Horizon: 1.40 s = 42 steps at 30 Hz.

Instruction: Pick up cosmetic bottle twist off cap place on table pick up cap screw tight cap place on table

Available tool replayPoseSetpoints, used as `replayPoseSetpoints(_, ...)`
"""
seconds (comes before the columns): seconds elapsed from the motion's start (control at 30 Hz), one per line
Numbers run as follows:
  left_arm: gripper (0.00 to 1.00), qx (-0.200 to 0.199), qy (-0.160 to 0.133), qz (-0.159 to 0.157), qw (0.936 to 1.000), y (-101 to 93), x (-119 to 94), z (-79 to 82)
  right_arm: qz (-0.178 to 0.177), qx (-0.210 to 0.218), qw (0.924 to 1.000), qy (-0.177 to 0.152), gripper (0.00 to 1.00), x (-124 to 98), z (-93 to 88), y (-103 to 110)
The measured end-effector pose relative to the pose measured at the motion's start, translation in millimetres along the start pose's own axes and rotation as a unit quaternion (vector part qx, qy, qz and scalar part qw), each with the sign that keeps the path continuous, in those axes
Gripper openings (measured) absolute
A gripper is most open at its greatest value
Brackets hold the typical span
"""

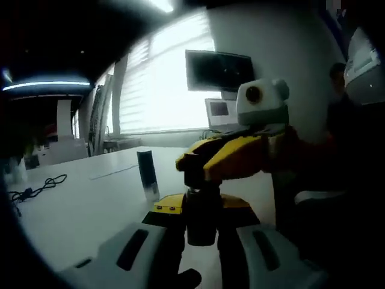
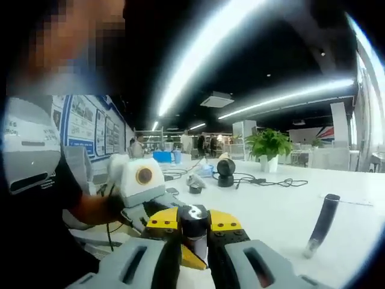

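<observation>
Where both tools meet above the white table (image 1: 78, 217), held end to end: left gripper (image 1: 201, 244) with jaws clamped on a small dark bottle (image 1: 201, 226), right gripper (image 1: 194, 174) coming in from the right, yellow and black, closed down on the top of it. Seen from the right gripper view, jaws pressed on a dark round cap (image 2: 194, 218) bearing a white mark (a curl or a letter, too blurred to read). Cannot tell whether cap and bottle are screwed together or parted. Both lifted clear of the table.

Standing upright on the table, well apart from the grippers: a tall dark tube (image 1: 147, 174) with a pale base, no label legible. Near the far left edge, a black cable (image 1: 33, 191). On the wall, blue-framed posters (image 2: 90, 126), lettering unreadable. Dark printed lines on a person's white sleeve patch (image 2: 30, 153), too small to make out. Further back, a potted plant (image 2: 269, 144) and a wall screen (image 1: 219, 71), dark.
</observation>
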<state>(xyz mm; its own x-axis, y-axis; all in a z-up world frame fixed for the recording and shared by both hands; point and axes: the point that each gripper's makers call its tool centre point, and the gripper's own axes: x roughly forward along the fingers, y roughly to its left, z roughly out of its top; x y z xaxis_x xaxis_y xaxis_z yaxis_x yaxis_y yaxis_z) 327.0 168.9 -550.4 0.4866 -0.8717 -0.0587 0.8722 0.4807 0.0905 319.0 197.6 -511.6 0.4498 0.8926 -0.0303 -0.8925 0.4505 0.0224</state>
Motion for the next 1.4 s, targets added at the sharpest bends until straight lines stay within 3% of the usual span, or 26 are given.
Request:
replayPoseSetpoints(0.47, 0.1, 0.017, 0.007, 0.085, 0.9962, 15.2, 4.2, -3.8, -0.085, 0.004, 0.9963, 0.008, 0.11, 2.9, -3.0, -11.9)
replayPoseSetpoints(0.67, 0.1, 0.011, 0.006, 0.12, 0.9927, 22.4, 4.0, -3.1, -0.134, -0.016, 0.9909, 0.002, 0.11, 4.0, -1.0, -15.0)
replayPoseSetpoints(0.87, 0.1, 0.008, 0.0, 0.154, 0.988, 27.0, 5.3, 0.1, -0.169, -0.004, 0.9856, -0.007, 0.11, 3.8, 2.3, -20.5)
replayPoseSetpoints(1.13, 0.1, -0.002, 0.001, 0.173, 0.985, 29.6, 7.7, -4.8, -0.195, 0.015, 0.9807, -0.007, 0.11, 2.9, -3.0, -27.4)
replayPoseSetpoints(1.33, 0.1, -0.012, 0.007, 0.161, 0.9869, 30.1, 9.0, -10.1, -0.188, 0.012, 0.9821, 0.005, 0.12, 5.3, -8.0, -29.2)
replayPoseSetpoints(1.4, 0.1, -0.018, 0.004, 0.154, 0.9878, 28.2, 10.1, -9.4, -0.184, 0.007, 0.9829, 0.014, 0.17, 6.5, -11.3, -28.5)
